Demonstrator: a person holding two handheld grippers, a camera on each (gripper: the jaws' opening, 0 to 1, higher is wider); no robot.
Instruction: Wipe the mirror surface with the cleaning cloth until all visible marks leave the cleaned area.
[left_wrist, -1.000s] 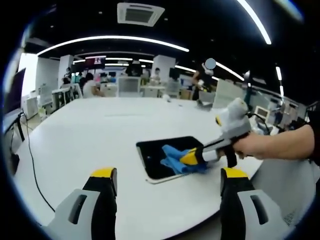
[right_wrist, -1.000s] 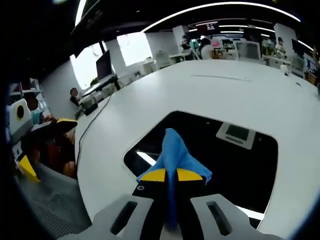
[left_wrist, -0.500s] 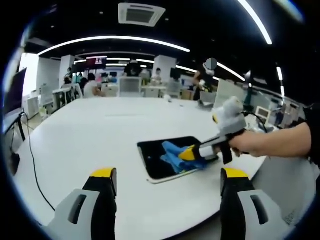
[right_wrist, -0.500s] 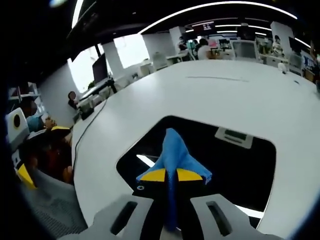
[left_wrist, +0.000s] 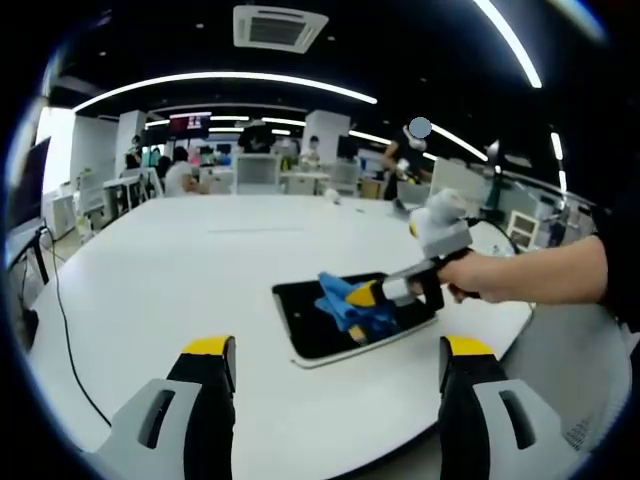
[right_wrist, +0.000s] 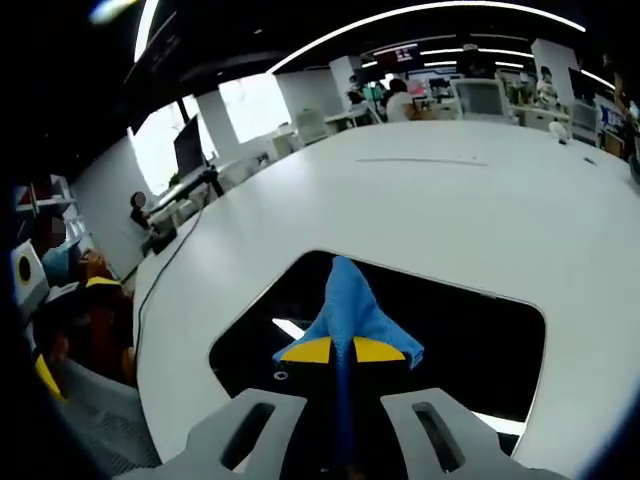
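Bench (left_wrist: 180, 270): a large white rounded top, carrying the mirror and little else near it; a dark cable (left_wrist: 62, 330) is trailing along its edge, well apart from the mirror. Room beyond the bench: an open office with curved ceiling light strips, desks, monitors and people sitting and standing far behind the mirror.

Mirror (left_wrist: 310, 318): a dark rectangular panel with rounded corners, lying flat on the bench and reflecting a ceiling light and a vent as pale patches (right_wrist: 290, 328).

Cloth (left_wrist: 345, 300): blue, bunched into a peak, resting on the mirror, near its middle in the left gripper view.

Right hand-held gripper (right_wrist: 344, 350): yellow-tipped jaws are clenching the cloth (right_wrist: 350, 305) over the mirror (right_wrist: 470, 340); a hand (left_wrist: 480, 275) is gripping its handle beside the mirror.

Left hand-held gripper (left_wrist: 338, 350): jaws are standing wide apart, holding nothing, hovering near the mirror's closer edge.
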